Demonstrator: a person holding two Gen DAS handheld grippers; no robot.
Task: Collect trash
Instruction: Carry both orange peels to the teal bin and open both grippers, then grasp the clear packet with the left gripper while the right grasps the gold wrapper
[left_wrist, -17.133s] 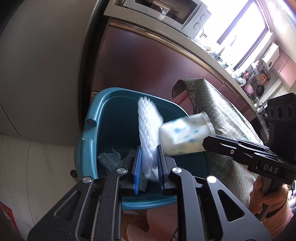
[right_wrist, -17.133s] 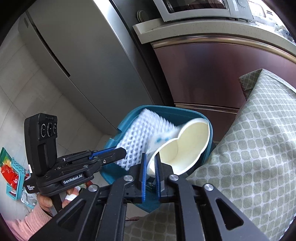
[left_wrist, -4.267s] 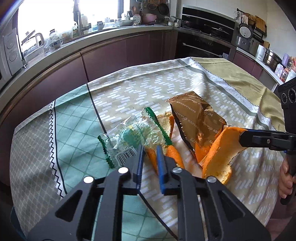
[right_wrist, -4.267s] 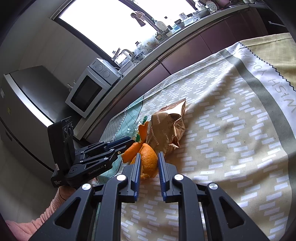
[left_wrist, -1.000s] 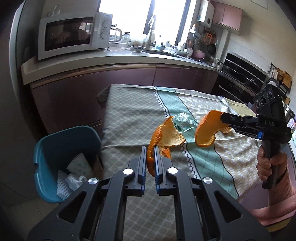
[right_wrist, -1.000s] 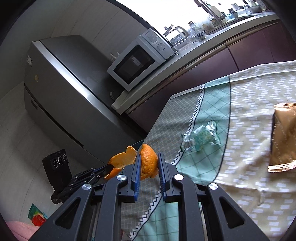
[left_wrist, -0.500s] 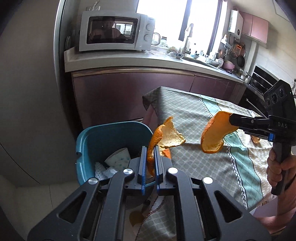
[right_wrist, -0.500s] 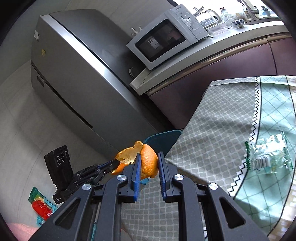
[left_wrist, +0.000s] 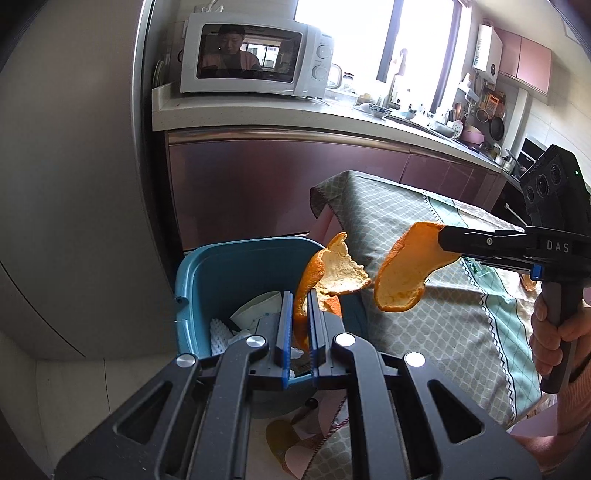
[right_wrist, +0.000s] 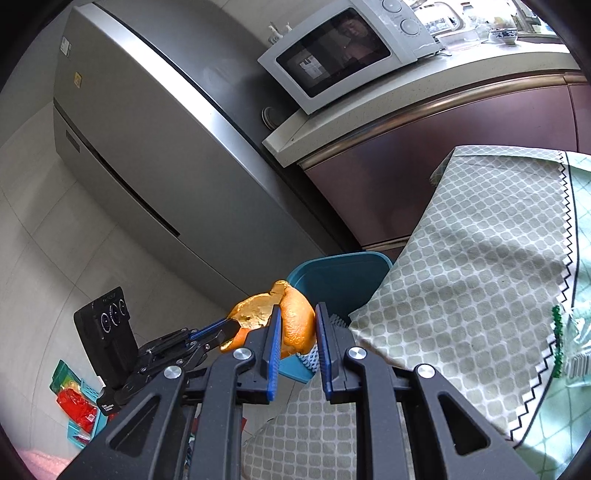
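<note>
L gripper: jaws nearly together, clamped on a strip of orange peel. Peel sticks up and fans out to the right above the blue pads, white pith facing the cam. It sits over the near right part of the teal bin.

R gripper: jaws clamped on a second, curved orange peel, rind toward the cam in the R wrist view. In the L wrist view the same piece hangs off the R gripper's tip, pith side showing, over the tablecloth edge, just right of the bin, not above the opening as far as I can tell. A hand grips the R handle at the far right.

Both peels are close together, near but not touching.

Bin: on the floor against the table corner, between the fridge and the cabinet. Inside: white paper cup, white foam net, some crumpled white scraps. Contents partly hidden behind the L fingers.

Still on the table: a clear plastic wrapper with green edge at the far right of the R view, partly cut off. Small orange bit under the R gripper body in the L view, prob peel, can't confirm.

Background: microwave on the counter. Colourful packets on the floor at lower left of the R view.
</note>
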